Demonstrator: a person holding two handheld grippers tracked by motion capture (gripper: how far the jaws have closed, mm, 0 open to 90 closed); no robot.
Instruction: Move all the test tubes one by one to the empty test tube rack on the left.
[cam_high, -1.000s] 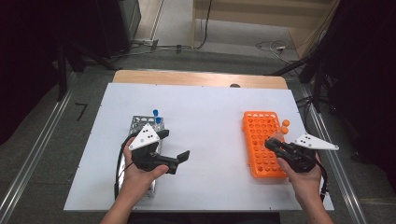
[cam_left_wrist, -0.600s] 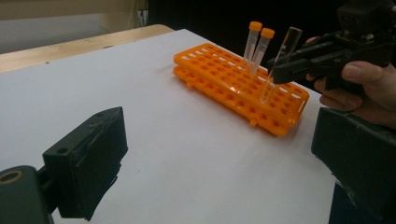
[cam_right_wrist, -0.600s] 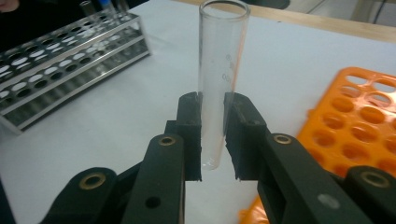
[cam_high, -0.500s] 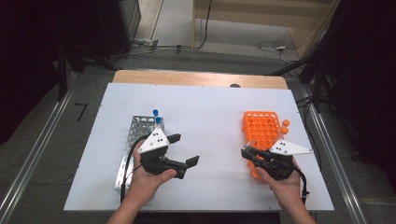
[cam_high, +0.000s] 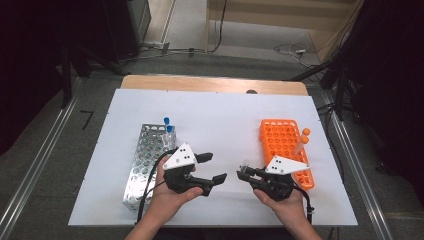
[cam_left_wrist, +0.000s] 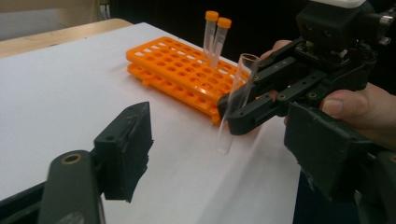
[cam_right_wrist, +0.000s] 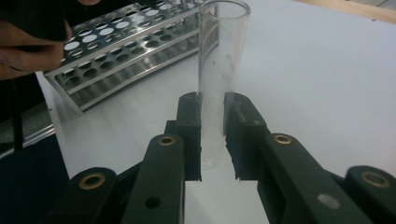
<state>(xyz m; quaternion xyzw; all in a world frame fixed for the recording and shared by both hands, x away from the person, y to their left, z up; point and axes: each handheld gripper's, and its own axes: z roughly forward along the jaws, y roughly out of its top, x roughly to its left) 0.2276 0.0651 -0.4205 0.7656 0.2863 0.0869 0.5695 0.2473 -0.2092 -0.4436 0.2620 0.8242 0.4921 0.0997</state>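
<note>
My right gripper (cam_high: 246, 173) is shut on an uncapped clear tube (cam_high: 245, 164), held roughly upright just above the white table (cam_high: 225, 115). In the right gripper view the pads (cam_right_wrist: 189, 126) press the tube (cam_right_wrist: 219, 70) near its lower end. My left gripper (cam_high: 214, 167) faces it from the left, a short gap away. Its jaws have just been closing and stand partly open with nothing between them. In the left gripper view the tube (cam_left_wrist: 233, 102) and the right gripper (cam_left_wrist: 236, 111) show ahead, beyond my own jaws.
An orange rack (cam_high: 282, 140) lies at the right with two orange-capped tubes (cam_high: 303, 137) in its far right edge. A metal rack (cam_high: 145, 155) lies at the left with two blue-capped tubes (cam_high: 167, 125) at its far end.
Both hands have moved toward each other at the table's front. The right gripper carried the clear tube leftward, away from the orange rack. The left jaws have narrowed.
</note>
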